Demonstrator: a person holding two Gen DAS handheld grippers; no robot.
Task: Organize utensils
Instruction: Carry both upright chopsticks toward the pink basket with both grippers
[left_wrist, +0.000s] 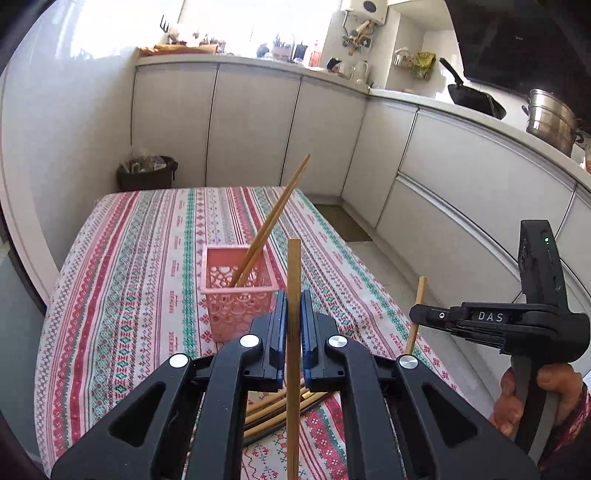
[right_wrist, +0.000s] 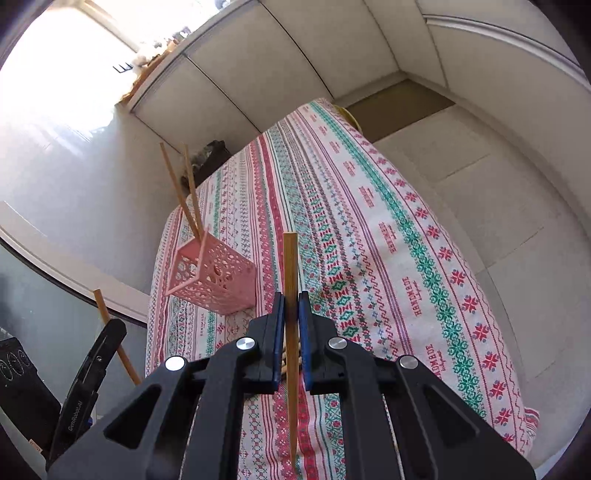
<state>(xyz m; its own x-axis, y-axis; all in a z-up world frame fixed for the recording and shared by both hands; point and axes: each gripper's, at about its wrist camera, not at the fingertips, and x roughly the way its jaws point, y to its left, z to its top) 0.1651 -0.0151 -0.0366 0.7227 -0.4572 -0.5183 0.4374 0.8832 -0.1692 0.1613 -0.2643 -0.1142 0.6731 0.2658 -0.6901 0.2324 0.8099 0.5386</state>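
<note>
A pink lattice basket (left_wrist: 236, 295) stands on the striped tablecloth (left_wrist: 147, 258) with two wooden chopsticks (left_wrist: 277, 218) leaning in it. My left gripper (left_wrist: 294, 306) is shut on a single upright chopstick (left_wrist: 294, 280), just right of and nearer than the basket. Several more chopsticks (left_wrist: 273, 410) lie on the cloth below it. My right gripper (right_wrist: 291, 306) is shut on another chopstick (right_wrist: 290, 266), held above the cloth right of the basket (right_wrist: 214, 277). The right gripper also shows at the right in the left wrist view (left_wrist: 424, 314).
White kitchen cabinets (left_wrist: 258, 125) run behind and to the right of the table. A dark bin (left_wrist: 147, 173) stands beyond the table's far left corner. A wok (left_wrist: 476, 98) and a steel pot (left_wrist: 550, 118) sit on the counter at right.
</note>
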